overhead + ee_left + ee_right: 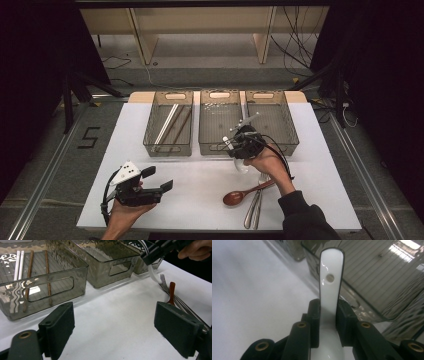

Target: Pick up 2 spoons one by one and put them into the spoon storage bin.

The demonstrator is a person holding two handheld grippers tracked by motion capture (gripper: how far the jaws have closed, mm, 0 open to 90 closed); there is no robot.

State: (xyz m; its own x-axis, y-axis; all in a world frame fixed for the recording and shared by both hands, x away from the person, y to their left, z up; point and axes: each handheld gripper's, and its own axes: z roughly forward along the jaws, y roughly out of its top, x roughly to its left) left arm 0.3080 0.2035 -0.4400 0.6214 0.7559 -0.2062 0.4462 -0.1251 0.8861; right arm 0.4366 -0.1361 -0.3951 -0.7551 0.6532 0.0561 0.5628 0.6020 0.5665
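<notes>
My right gripper is shut on the handle of a white ceramic spoon, which sticks out past the pads. From above, the right gripper hovers at the front edge of the middle basket, with the white spoon hanging under it. My left gripper rests low at the table's front left, jaws wide apart with nothing between them. In the left gripper view, the left gripper faces the baskets, and the right gripper with the white spoon is at the upper right.
Three clear grey baskets stand in a row at the back; the left basket holds white and brown chopsticks. A wooden spoon and forks lie near the front right of the white table.
</notes>
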